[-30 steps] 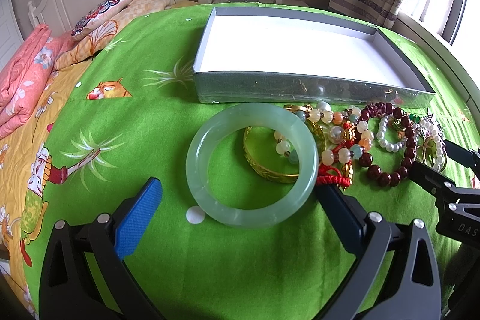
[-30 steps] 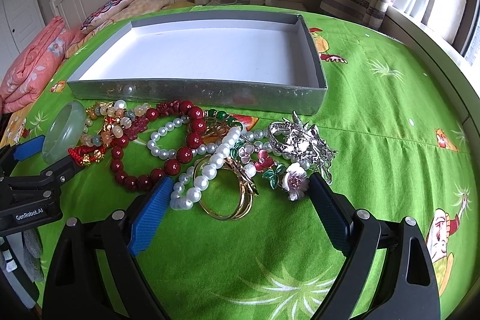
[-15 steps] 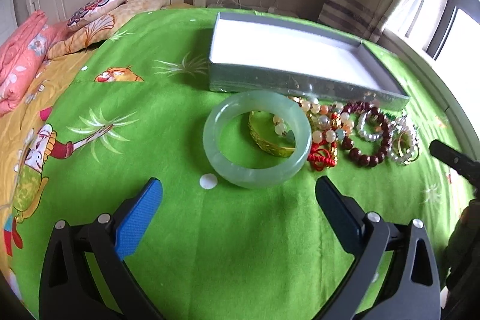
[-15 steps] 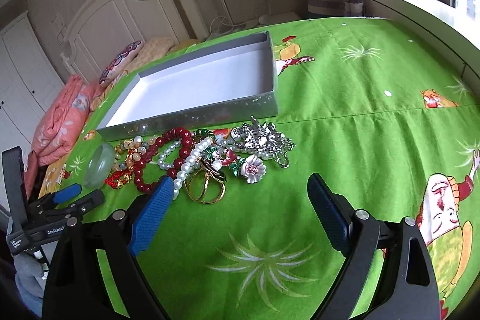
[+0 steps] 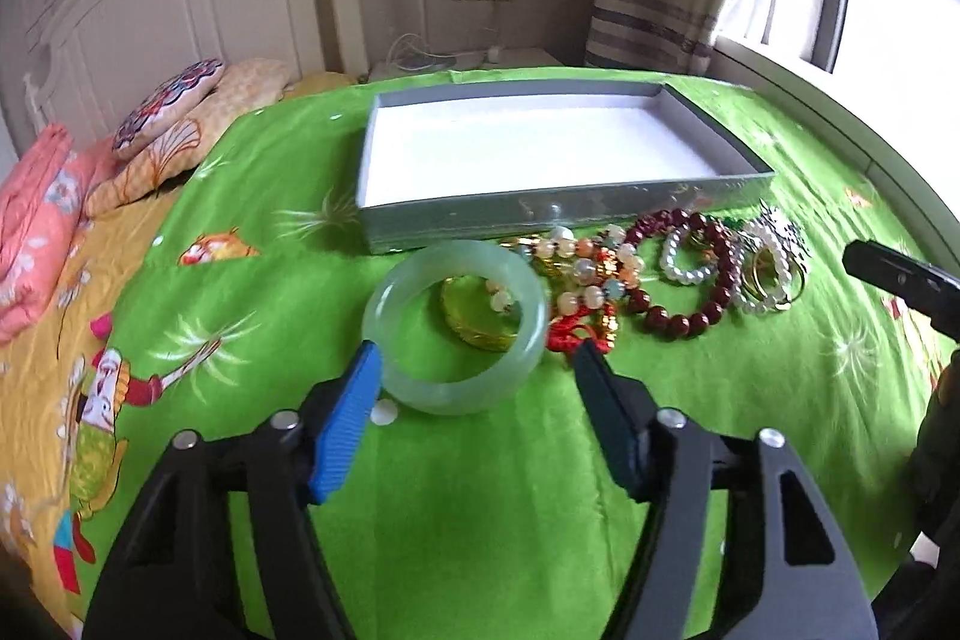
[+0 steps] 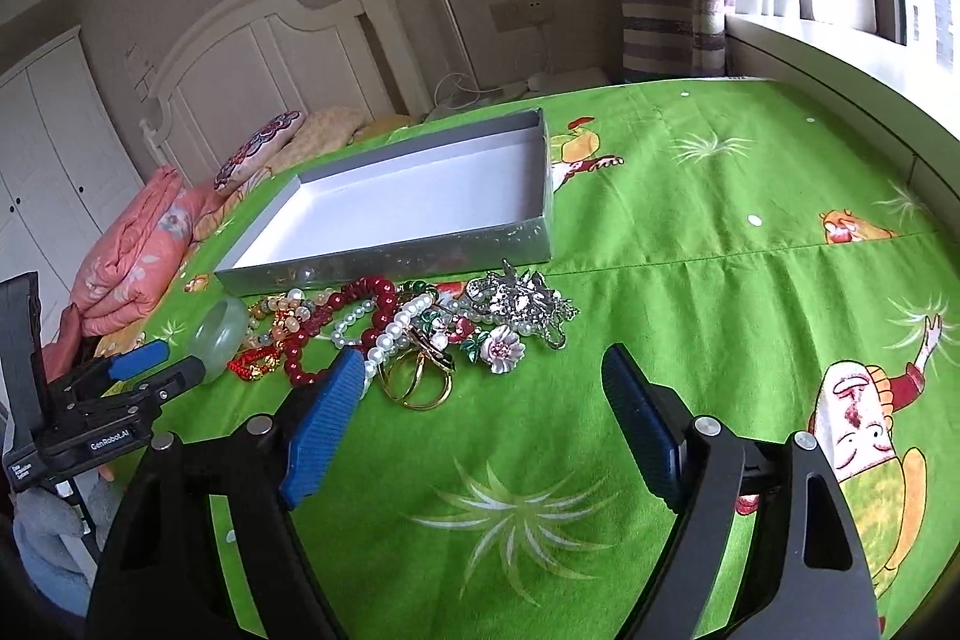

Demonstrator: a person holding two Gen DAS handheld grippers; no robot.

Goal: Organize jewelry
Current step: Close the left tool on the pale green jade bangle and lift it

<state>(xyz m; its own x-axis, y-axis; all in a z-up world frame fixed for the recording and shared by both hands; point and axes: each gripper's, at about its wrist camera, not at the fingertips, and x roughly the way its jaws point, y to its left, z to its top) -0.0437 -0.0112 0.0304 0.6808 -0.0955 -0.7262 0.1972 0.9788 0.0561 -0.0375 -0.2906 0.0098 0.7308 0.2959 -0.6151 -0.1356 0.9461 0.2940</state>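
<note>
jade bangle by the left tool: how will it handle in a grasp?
The pale green bangle looks like a rigid, glossy ring, so probably slippery. It seems thick, so likely heavy for its size and brittle if dropped. Lying flat on the bedspread, it shouldn't roll.

The left gripper [image 5: 474,370] is a black plastic frame with triangular cut-outs; ribbed blue pads line its fingers [image 5: 345,424]; round silver screws sit at the finger joints; seen from the right wrist camera, its body carries white lettering reading "GenRobot.AI". The right gripper [image 6: 483,376] is built alike: black arms, ribbed blue pads, silver screw heads.
</note>
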